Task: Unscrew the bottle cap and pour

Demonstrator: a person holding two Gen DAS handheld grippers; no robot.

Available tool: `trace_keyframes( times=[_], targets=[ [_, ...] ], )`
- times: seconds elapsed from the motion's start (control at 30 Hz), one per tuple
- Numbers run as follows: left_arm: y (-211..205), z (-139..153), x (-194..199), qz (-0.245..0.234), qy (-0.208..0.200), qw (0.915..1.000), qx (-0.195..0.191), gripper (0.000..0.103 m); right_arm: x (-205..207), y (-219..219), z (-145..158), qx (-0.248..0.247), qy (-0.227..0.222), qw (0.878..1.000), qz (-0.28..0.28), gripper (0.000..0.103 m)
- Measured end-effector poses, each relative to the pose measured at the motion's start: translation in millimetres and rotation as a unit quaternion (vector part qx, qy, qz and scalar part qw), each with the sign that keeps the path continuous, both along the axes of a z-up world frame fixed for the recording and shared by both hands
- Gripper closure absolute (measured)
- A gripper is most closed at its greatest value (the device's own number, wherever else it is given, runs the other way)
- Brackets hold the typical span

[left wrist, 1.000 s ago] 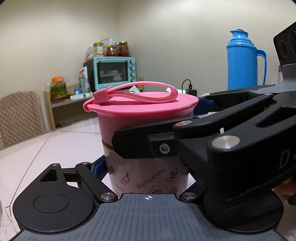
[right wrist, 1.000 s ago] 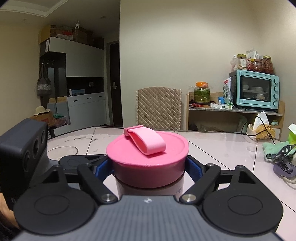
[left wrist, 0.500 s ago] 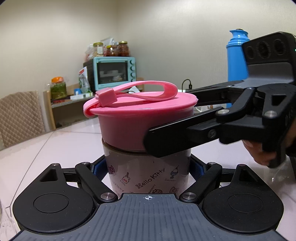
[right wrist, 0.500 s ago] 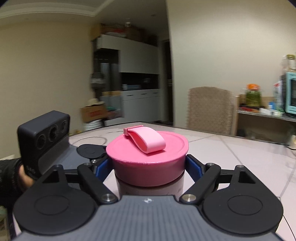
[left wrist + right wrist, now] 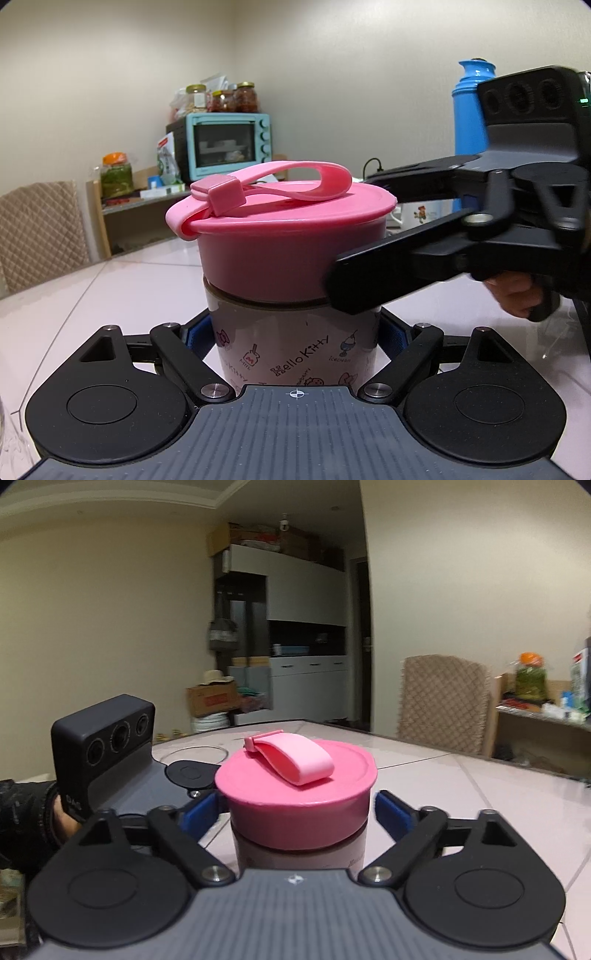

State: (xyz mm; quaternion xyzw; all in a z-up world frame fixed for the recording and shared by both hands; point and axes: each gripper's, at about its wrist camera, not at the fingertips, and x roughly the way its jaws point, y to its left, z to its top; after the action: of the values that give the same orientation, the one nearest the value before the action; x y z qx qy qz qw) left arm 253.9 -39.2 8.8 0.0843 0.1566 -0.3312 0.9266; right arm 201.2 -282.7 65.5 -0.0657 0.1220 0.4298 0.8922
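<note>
Standing upright on the pale tiled table in the left wrist view, the Hello Kitty bottle is clamped low on its printed body by the left gripper, blue pads pressed to both sides; the pink cap with its loop strap sits on top, and the right gripper reaches in from the right with one black finger across the cap's side, a blue thermos behind it. In the right wrist view the right gripper straddles the pink cap; its left pad touches the cap, its right pad stands just clear, so it looks released rather than clenched; the left gripper's body shows at left.
</note>
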Motion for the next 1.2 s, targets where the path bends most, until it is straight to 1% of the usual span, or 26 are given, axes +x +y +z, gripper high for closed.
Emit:
trace_keyframes(
  times=[0.17,0.3,0.5,0.6,0.83,0.93,1.1,1.17,1.2],
  targets=[
    [0,0,0,0.0,0.0,1.0,0.0,0.013,-20,11,2,-0.018,-0.001,0.997,-0.074,0.009],
    [-1,0,-1,0.0,0.0,1.0,0.0,0.013,-33,17,1,-0.008,0.001,0.991,-0.134,0.009],
    [-1,0,0,0.0,0.0,1.0,0.0,0.013,-41,30,-7,0.008,-0.002,0.982,-0.191,0.009],
    [-1,0,-1,0.0,0.0,1.0,0.0,0.013,-41,37,-12,0.011,-0.006,0.978,-0.208,0.009],
    [-1,0,-1,0.0,0.0,1.0,0.0,0.013,-36,46,-15,0.009,-0.008,0.975,-0.221,0.01],
    [-1,0,-1,0.0,0.0,1.0,0.0,0.013,-33,50,-17,0.009,-0.009,0.974,-0.227,0.013],
    [-1,0,-1,0.0,0.0,1.0,0.0,0.013,-30,57,-19,0.007,-0.01,0.971,-0.237,0.014],
    [-1,0,-1,0.0,0.0,1.0,0.0,0.013,-29,58,-20,0.007,-0.01,0.971,-0.24,0.018],
    [-1,0,-1,0.0,0.0,1.0,0.0,0.013,-29,58,-20,0.006,-0.01,0.971,-0.239,0.017]
  ],
)
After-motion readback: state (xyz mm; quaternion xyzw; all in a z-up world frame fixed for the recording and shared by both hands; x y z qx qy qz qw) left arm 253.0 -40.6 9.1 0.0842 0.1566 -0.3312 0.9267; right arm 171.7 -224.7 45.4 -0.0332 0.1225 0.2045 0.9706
